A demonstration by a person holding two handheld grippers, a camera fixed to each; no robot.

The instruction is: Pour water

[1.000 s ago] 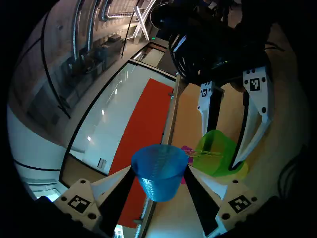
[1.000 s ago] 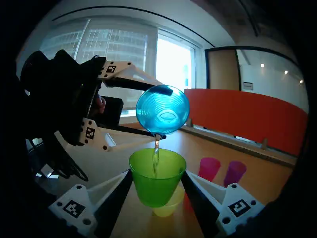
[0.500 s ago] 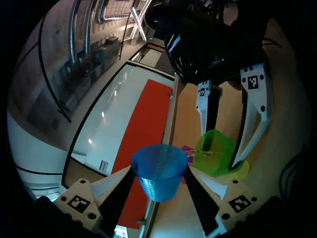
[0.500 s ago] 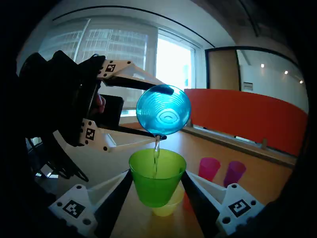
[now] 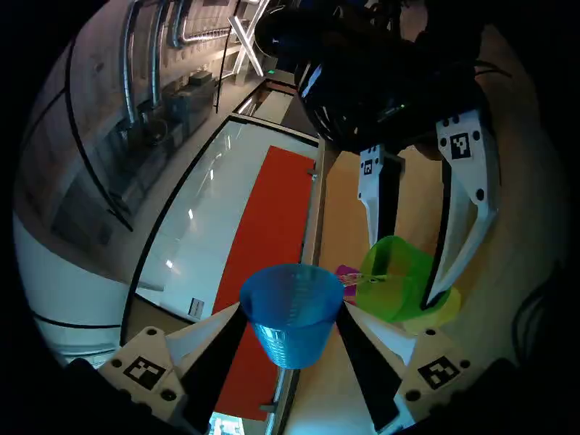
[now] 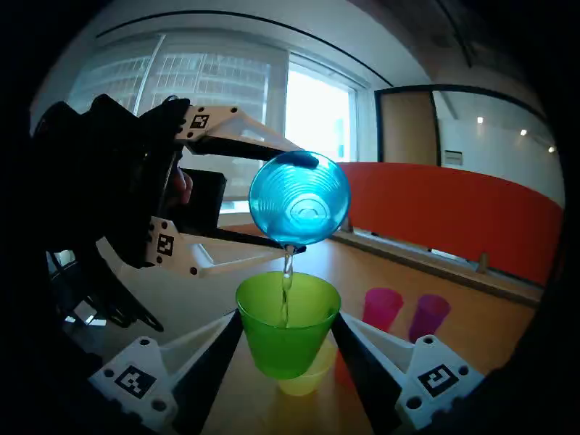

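Dead centre of the right gripper view, your left gripper is clamped on the blue cup, tipped over so a thin water stream drops into the green cup, which your right gripper squeezes just below to catch it.

A wooden bench carries a pink cup and a purple cup, both upright and just beside each other, with a yellow cup nearer the camera. Behind the bench runs a long red partition with a pale rail along its foot. Beyond are tall windows with a building outside, a wood-coloured door panel in a dark frame, and small ceiling lights. In the left gripper view, bare metal pipes run along the ceiling.
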